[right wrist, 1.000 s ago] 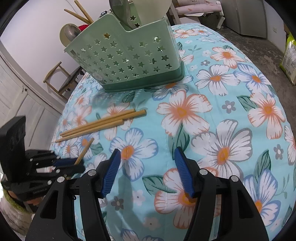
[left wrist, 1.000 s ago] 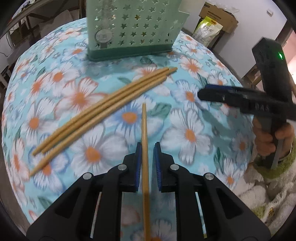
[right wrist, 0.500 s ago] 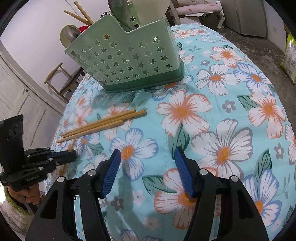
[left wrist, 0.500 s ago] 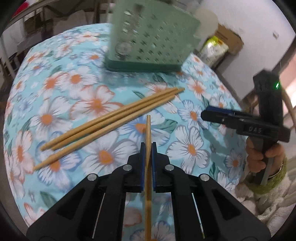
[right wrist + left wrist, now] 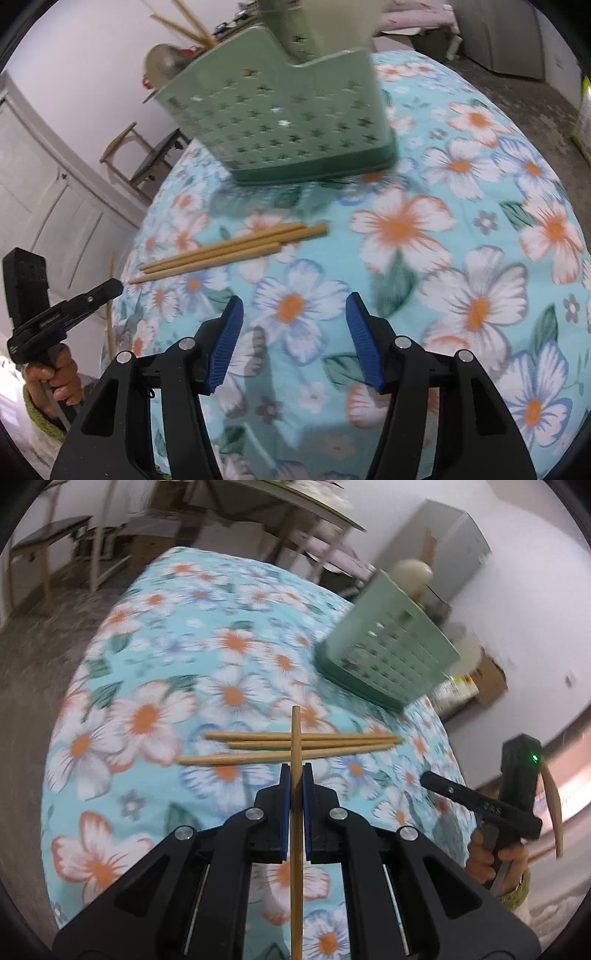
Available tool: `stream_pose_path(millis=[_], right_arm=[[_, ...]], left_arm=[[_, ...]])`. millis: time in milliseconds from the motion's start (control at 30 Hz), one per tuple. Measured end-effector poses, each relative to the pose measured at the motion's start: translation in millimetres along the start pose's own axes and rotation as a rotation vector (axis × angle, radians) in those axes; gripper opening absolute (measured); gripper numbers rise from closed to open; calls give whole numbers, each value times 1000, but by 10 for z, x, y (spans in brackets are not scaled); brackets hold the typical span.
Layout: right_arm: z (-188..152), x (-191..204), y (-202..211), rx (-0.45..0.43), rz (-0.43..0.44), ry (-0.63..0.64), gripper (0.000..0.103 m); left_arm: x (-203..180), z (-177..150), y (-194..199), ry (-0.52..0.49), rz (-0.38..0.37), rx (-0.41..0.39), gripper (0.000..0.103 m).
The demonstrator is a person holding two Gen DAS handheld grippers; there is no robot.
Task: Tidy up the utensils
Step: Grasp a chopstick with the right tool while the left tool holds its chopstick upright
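**A:** Left gripper [image 5: 294,786] is clamped tight on one chopstick [image 5: 295,738]. You're pinching it partway along, with a long tail running back under the camera and the tip sticking out ahead. That's a thin round stick between flat pads, so it can pivot or slide if you swing fast. This view is already blurry.

**B:** Right side?

**A:** Right gripper [image 5: 291,332] is about half open with nothing in it, low over the table [image 5: 461,295]. Keep it out of the left's path.

**B:** What's past that?

**A:** Three chopsticks [image 5: 229,251] lie together on the cloth, just beyond your held tip. Drop low and you'll scatter them. Further back is the green caddy [image 5: 295,122], already holding utensils. My guess is the stick goes there. Come in tilted and the tip catches the rim or a star hole, or the light caddy gets nudged.
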State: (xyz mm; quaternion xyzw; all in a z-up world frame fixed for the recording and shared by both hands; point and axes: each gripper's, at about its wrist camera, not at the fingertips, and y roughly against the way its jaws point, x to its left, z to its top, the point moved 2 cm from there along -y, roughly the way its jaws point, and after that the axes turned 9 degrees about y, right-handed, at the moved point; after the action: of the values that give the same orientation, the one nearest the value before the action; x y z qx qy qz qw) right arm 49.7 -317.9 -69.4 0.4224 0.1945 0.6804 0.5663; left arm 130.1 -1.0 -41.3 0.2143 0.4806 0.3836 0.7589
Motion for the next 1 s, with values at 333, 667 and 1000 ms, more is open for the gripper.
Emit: stream_pose_path(millis=[333,667,1000], right_arm=[[251,234,-236,-16,16,83,48],[201,426,-388,24,63,184,44],[327,406,-515,12,34,177,44]], left_arm=[[370,-109,7,122,30,-29,5],[534,-152,16,158,33,-37,5],[572,-179,30,171,21,-41,5]])
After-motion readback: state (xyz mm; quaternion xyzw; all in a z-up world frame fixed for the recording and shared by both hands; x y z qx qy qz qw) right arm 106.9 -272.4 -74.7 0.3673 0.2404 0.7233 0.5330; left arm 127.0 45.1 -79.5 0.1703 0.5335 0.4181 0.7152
